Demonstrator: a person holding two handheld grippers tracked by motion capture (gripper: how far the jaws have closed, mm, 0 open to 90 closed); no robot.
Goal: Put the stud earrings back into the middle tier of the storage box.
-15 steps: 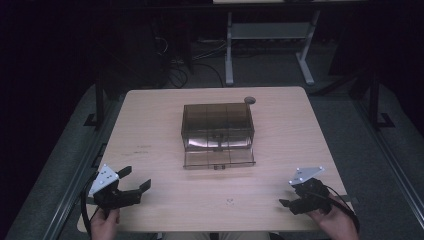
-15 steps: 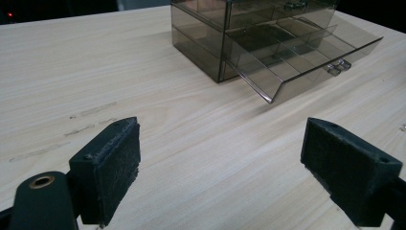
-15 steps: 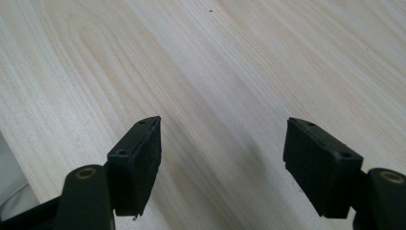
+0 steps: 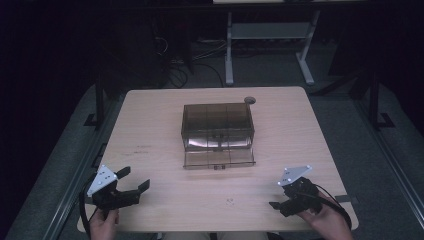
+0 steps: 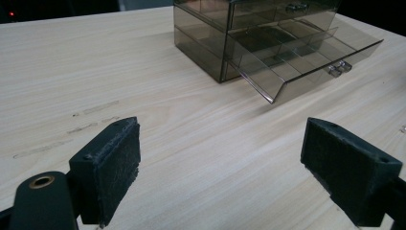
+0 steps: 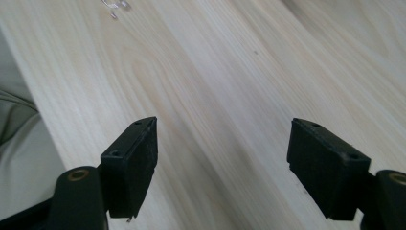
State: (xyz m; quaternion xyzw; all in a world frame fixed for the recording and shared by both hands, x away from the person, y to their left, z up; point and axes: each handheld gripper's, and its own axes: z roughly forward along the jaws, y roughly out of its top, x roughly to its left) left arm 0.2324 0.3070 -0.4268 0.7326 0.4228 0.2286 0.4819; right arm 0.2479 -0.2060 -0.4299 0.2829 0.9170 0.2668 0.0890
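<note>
At the near left corner of the pale wooden table [image 4: 150, 125], the left gripper [image 4: 134, 186] rests low over the board in the person's hand, its jaws spread wide with nothing between them; the left gripper view shows its two black felt pads [image 5: 115, 167] standing well apart over bare wood. Toward the middle of the table, a little to the far side, stands the smoky transparent plastic drawer box [image 4: 217, 125], divided into compartments, and its lower drawer [image 4: 219, 156] is pulled out toward the near edge, its small clear handle [image 5: 337, 68] facing the person; the drawer appears to hold nothing, though the tinted plastic makes that hard to tell. A few tiny pale specks [image 4: 229, 201] lie on the wood near the front edge, too small to identify. At the near right corner, the right gripper [image 4: 278, 205] sits just above the table in the person's other hand, jaws likewise wide and holding nothing. Judging from this, the drawer is already open, and whatever is to follow with it, closing or filling, is not yet begun, both grippers being well apart from the box.
</note>
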